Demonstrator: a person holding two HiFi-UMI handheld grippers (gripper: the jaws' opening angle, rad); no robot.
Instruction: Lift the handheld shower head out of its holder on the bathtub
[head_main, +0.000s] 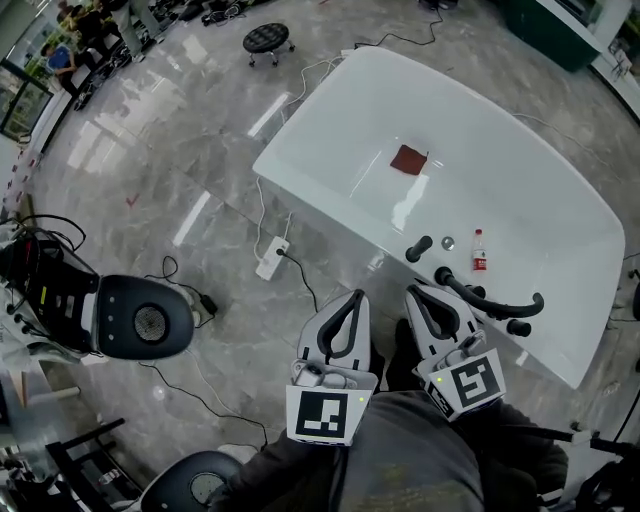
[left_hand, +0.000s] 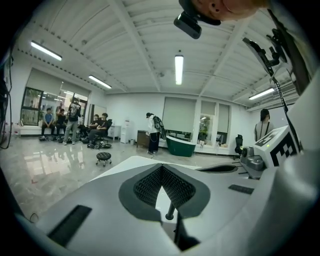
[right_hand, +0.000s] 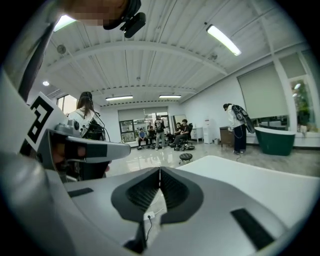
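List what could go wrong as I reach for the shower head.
The left gripper and right gripper are both shut; reaching like this could shove the shower head instead of gripping it. The small bottle on the bathtub rim stands near it and could be knocked over. The power strip on the floor is a trip hazard.

The left tool (head_main: 354, 298) and the right tool (head_main: 413, 291) are side by side, both pointing slightly downward, jaws pressed together and empty.
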